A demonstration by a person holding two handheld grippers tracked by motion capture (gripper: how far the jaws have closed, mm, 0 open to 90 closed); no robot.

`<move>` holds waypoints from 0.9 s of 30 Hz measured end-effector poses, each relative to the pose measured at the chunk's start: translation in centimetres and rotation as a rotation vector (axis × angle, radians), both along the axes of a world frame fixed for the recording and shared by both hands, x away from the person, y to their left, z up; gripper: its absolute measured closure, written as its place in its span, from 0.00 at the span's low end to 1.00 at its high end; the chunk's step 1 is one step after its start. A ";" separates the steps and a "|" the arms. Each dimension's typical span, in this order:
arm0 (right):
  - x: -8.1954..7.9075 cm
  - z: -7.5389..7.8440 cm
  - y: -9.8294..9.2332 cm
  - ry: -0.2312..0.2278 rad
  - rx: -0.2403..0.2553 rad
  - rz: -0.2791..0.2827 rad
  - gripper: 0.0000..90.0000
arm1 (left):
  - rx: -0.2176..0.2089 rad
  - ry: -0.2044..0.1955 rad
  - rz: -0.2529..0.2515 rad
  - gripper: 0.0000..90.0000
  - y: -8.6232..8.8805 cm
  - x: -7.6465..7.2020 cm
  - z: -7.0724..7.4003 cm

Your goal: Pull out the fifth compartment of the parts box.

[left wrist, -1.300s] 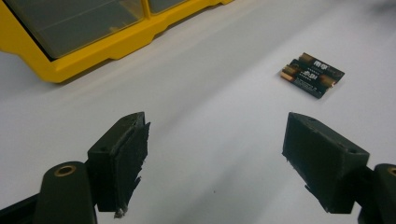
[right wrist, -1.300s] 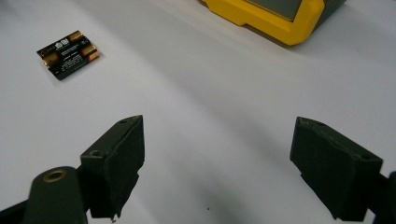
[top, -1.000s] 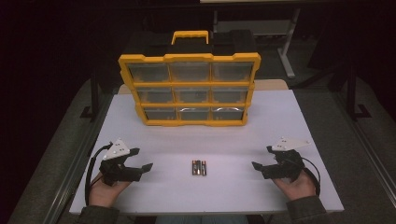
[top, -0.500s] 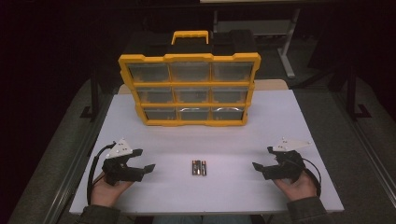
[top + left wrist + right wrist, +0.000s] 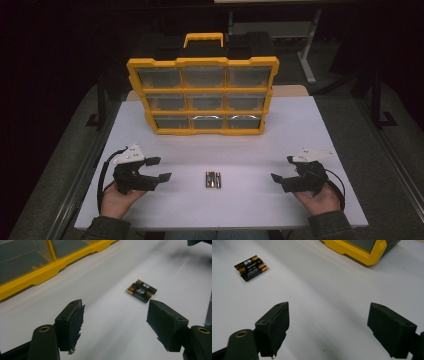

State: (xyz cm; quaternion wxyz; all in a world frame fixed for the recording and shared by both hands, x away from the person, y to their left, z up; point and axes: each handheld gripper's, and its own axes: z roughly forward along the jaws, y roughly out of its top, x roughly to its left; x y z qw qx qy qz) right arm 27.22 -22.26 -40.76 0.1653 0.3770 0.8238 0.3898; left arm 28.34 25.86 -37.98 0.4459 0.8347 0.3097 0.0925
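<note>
Small pack of black-and-copper batteries (image 5: 213, 179) lies flat on the white desk (image 5: 300, 130), near the front edge, midway between the two hands and touching neither.

Left hand-held gripper (image 5: 159, 169) sits at the pack's 9 o'clock, well apart from it and pointing toward it. Its jaws have just been closing a little from full spread. They are still wide apart with nothing between them; in the left gripper view the pack (image 5: 141, 290) lies beyond the pads (image 5: 75, 322), untouched. The hand has barely shifted compared with the earlier high views.

Right hand-held gripper (image 5: 282, 169) sits at the pack's 3 o'clock, wide open, empty and parked where it was; the right gripper view puts the pack (image 5: 251, 267) far off at upper left.

Yellow plastic organiser case with clear compartment lids and a carry handle (image 5: 202, 95) stands upright at the pack's 12 o'clock, lids apparently shut.

Judgement: left side looks like the active one, trimming its opening for the pick. No contact yet, so the approach and grasp are still to do.
</note>
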 end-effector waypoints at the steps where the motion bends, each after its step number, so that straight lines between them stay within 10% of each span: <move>1: 0.0 0.0 0.1 0.005 0.000 0.000 0.19 | -0.004 0.007 -0.009 0.32 -0.1 0.2 0.1; 11: 0.0 -0.1 0.2 0.004 -0.010 0.015 0.19 | -0.174 0.131 -0.039 0.34 -0.3 3.7 1.0; 27: 0.1 0.0 0.4 0.008 -0.022 0.026 0.18 | -0.370 0.180 0.024 0.37 -3.2 8.7 2.6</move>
